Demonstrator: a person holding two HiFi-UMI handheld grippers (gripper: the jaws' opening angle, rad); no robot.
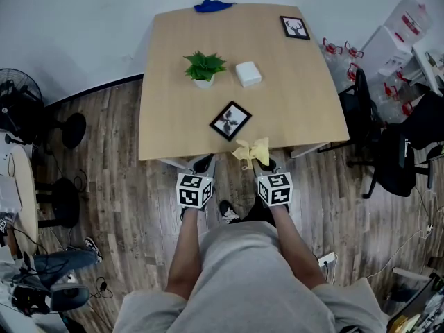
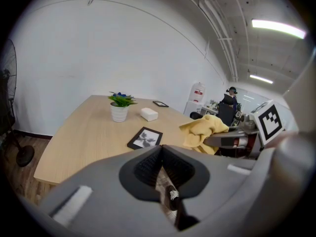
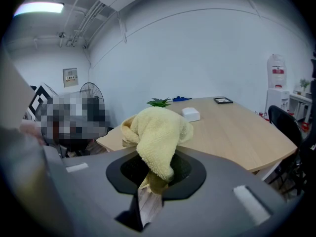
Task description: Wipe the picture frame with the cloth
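Jaws on the left gripper (image 1: pixel 204 164) were closed on nothing. At its 1 o'clock the frame (image 1: pixel 230 121) lay cornerwise on the table (image 1: pixel 166 116). The right gripper (image 1: pixel 264 164) pinched the cloth (image 1: pixel 251 151), with the frame near at 11 o'clock.

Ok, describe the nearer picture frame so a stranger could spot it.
Start at the wooden table. The picture frame lies flat near its front edge, between the potted plant and the yellow cloth. It sits turned like a diamond, unlike the second frame at the far right corner.
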